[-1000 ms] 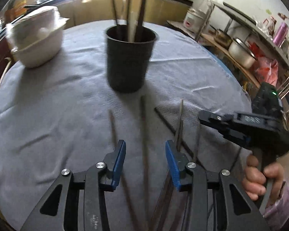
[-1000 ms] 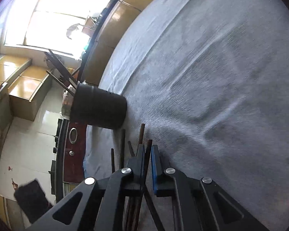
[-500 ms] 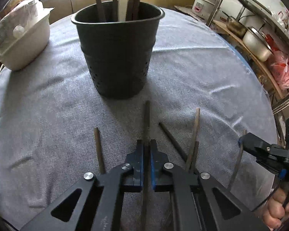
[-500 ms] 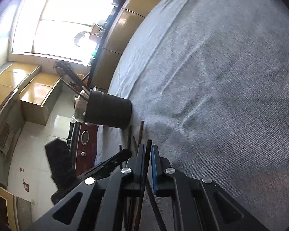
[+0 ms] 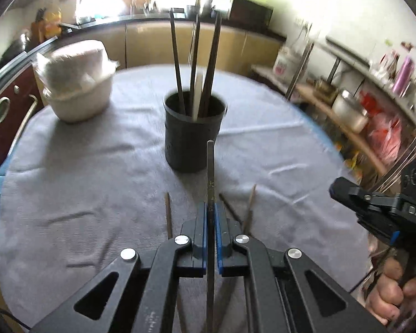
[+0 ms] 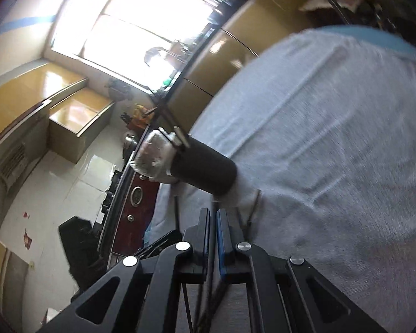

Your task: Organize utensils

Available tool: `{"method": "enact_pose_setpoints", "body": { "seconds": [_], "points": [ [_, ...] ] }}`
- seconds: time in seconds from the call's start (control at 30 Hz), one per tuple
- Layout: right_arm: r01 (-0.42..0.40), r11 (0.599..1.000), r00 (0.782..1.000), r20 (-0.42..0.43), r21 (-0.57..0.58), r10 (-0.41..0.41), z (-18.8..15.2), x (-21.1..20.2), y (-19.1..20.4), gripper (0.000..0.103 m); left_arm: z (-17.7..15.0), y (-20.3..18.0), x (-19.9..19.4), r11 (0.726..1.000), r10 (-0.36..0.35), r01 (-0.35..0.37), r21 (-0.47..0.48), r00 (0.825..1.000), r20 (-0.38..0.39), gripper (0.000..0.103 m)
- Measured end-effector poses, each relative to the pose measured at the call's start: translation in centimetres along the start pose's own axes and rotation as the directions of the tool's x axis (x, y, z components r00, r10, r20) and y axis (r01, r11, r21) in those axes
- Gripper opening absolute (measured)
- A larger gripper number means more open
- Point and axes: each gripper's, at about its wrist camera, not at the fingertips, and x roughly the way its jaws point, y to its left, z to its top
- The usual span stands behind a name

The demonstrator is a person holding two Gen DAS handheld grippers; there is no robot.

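While clamped in both claws (image 5: 211, 216), chopsticks (image 5: 210, 172).

"DAS" on right tool (image 5: 388, 211)

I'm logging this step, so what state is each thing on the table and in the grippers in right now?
Left gripper: shut on a chopstick, raised off the cloth.
Right gripper: shut on a chopstick.
Black cup: upright, several chopsticks standing inside.
Loose chopsticks: lying flat on the cloth.
White pot: lid on.
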Motion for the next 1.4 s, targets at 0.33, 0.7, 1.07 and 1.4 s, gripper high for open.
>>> {"method": "enact_pose_setpoints", "body": {
  "seconds": [0.33,0.7,1.07,1.4],
  "points": [
    [0.174,0.981,0.983,-0.053,-0.082,-0.178,-0.4,0.6,2.1,0.008,-1.2,0.0,-5.0,0.999,0.012,-0.007,-0.032,0.986,0.168,0.005],
    [0.396,0.918,0.887,-0.266,0.019,-0.377,0.1,7.6,-3.4,0.014,-4.6,-0.4,-7.1,0.999,0.043,-0.038,-0.025,0.964,0.263,0.005],
    [0.454,0.891,0.865,-0.237,0.001,-0.441,-0.6,9.0,-3.0,0.015,-5.6,-0.7,-5.9,0.995,0.097,-0.093,-0.031,0.972,0.212,0.005],
    [0.398,0.914,0.906,-0.121,-0.080,-0.406,-1.6,6.5,-0.2,0.009,-5.9,-1.2,-6.4,0.983,0.182,-0.180,-0.029,0.962,0.205,0.005]
  ]
}}
